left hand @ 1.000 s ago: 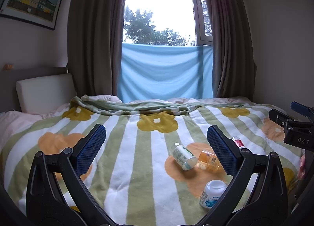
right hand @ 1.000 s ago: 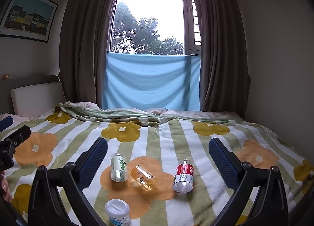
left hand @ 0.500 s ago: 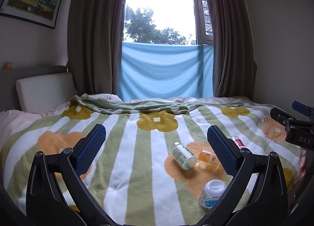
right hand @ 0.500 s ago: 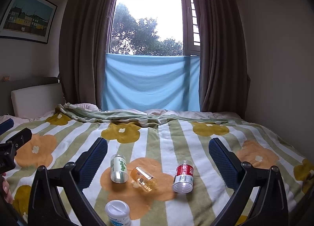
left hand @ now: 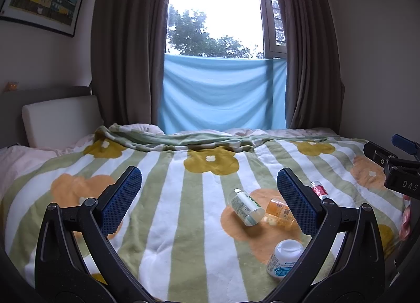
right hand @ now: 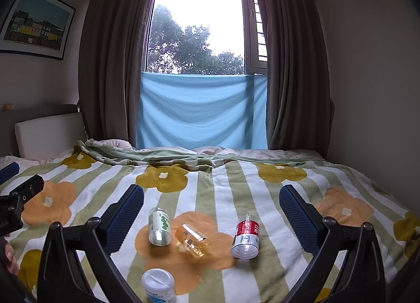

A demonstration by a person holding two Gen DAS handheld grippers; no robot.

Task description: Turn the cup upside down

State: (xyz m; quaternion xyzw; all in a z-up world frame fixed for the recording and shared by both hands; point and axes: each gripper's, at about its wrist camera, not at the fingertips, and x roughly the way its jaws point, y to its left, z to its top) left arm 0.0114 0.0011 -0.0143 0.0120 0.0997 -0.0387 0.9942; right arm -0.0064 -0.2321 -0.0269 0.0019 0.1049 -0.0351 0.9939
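Cups lie scattered on the striped, flowered blanket ahead of me, four small ones in all. Through my left wrist camera, my left tongs stand wide apart with nothing between the blue pads. To the right of centre a green-labelled cup lies on its side, mouth toward me, on an orange flower. Just to its right an amber cup lies tipped over, partly hidden by my right-hand finger. Farther right, a red-labelled cup peeks out past that finger. Nearer me, a white cup with a blue label sits with its flat white end up. My right tongs' body shows at the far right edge.

Through my right wrist camera, my right tongs are also spread wide and hold nothing. Between the fingers lie the green-labelled cup, the amber cup close beside it, and the red-labelled cup apart to the right, open end toward me. The white cup stands nearest, at the bottom edge.
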